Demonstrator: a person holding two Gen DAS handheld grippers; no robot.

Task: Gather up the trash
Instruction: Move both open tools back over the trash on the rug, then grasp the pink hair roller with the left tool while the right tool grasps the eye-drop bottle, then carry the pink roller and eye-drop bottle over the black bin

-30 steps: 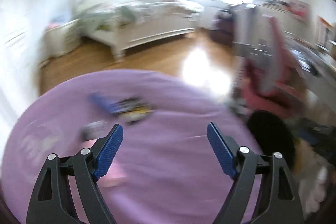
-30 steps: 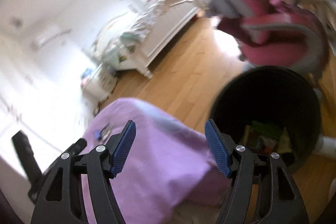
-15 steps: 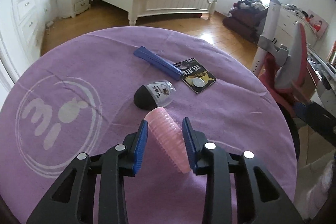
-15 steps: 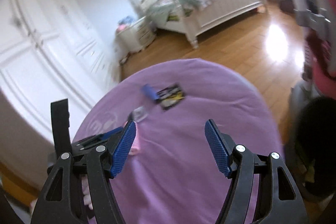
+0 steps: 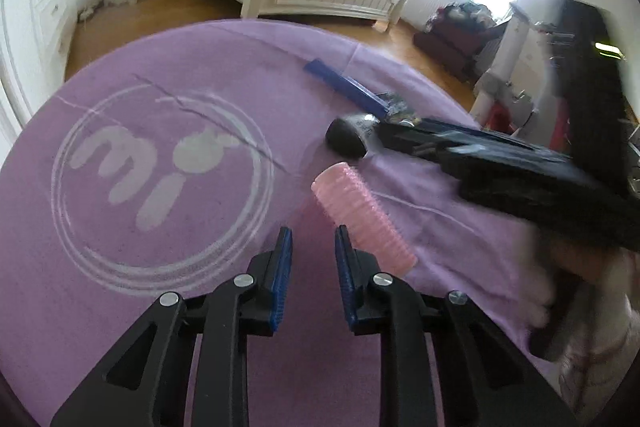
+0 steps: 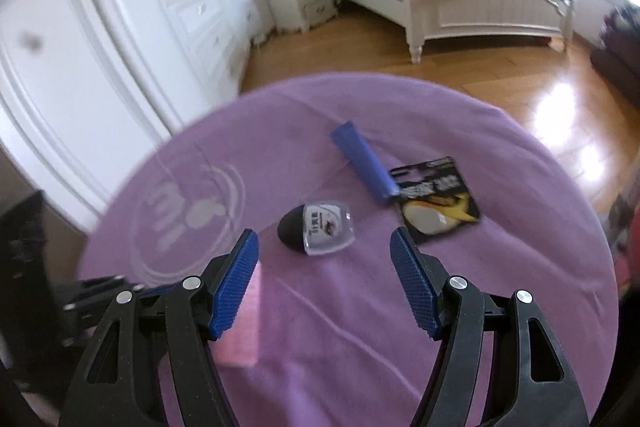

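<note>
Purple cloth [image 5: 168,307] covers the round worktop, soft and lightly creased, with a pale ring logo printed on it. Left tongs [image 5: 313,247] have just been closing and now stand narrow with nothing between the pads — the pink roller [image 5: 362,217] lies just outside the right pad, touching or nearly so, not gripped. Roller: ribbed cylinder, bristly-looking surface, probably light and prone to roll.

Right tongs [image 6: 324,259] stand wide and empty above the black-and-clear egg-shaped pack [image 6: 316,227]. Beyond it lie a flat blue strip [image 6: 362,163] and a glossy black-and-yellow card [image 6: 436,201], the strip's end overlapping the card's edge.

Judgement: the left grasp looks missed. To do it well, reopen, shift toward the roller, straddle it across its width mid-length, then close — ribs should give the pads purchase. The right should centre on the pack's domed body; the clear shell may be slippery. Flat card will need an edge pinch.
</note>
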